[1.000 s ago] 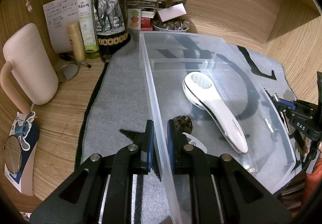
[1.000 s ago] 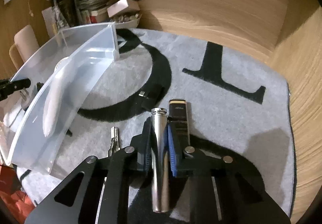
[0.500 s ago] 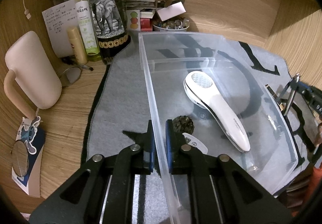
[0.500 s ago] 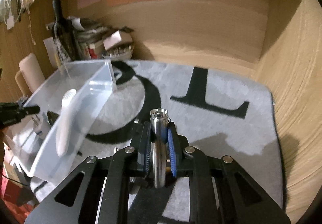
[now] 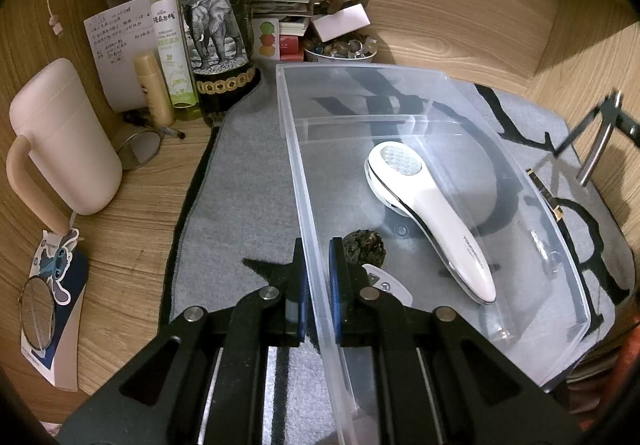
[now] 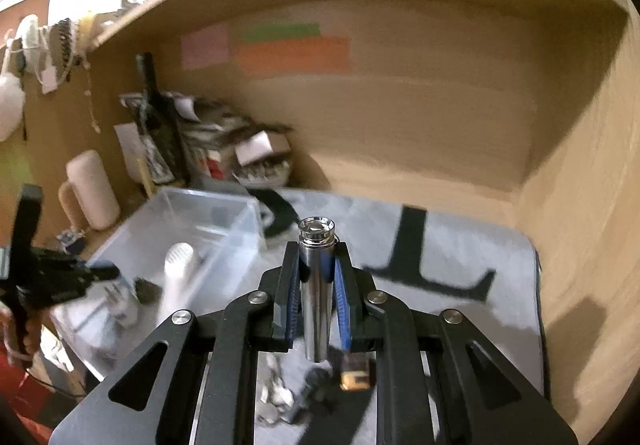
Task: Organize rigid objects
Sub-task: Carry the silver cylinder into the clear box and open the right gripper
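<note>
Chrome metal cylinder stands clenched between the right tool's fingers at frame centre, while the left tool grips the clear bin's wall.

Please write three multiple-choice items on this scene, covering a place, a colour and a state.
1. Where does the white handheld device lie?
A. inside the clear plastic bin
B. on the wooden desk
C. under the mug

2. What colour is the spray bottle beside the dark bottle?
A. red
B. light green
C. blue

3. What is the right gripper doing?
A. standing open
B. clamping the bin wall
C. holding a metal cylinder

Answers: 1 A, it rests on the bin floor. 2 B, body and cap are pale green. 3 C, the cylinder sits between its pads, lifted above the mat.
</note>
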`<state>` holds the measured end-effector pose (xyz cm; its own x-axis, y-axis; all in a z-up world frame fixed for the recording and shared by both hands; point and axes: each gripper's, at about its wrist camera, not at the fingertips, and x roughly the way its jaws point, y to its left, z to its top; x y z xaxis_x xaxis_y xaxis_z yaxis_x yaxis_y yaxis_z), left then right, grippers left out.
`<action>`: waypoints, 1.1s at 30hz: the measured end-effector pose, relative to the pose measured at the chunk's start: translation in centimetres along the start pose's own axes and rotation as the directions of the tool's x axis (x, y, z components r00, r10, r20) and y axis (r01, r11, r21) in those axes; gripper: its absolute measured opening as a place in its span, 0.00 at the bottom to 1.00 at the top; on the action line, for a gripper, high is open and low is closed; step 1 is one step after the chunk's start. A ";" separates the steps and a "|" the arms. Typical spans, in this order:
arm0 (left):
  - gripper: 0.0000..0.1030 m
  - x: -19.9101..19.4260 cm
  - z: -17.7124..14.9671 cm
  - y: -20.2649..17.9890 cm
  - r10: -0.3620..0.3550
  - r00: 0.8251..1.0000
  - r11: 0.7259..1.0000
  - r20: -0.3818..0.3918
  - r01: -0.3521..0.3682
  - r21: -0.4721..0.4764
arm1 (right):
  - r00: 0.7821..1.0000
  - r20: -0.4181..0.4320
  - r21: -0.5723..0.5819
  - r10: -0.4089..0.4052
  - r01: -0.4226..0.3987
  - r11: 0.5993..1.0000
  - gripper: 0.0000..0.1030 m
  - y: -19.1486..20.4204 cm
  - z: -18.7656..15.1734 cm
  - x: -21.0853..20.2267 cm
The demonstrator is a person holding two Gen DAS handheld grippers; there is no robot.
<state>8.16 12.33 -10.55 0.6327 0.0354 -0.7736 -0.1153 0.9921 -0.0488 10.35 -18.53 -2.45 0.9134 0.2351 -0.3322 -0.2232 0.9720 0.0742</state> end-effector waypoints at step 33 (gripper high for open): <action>0.10 -0.2 0.0 0.5 -0.035 0.999 0.999 0.022 0.036 -0.017 | 0.948 -0.169 -0.229 0.270 -0.304 0.925 0.14 14.1 0.1 5.4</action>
<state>7.98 12.81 -10.48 0.6532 0.0029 -0.7571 -0.1058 0.9905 -0.0876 12.18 -3.58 -3.09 0.7483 0.4840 -0.4537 -0.5619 0.8260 -0.0457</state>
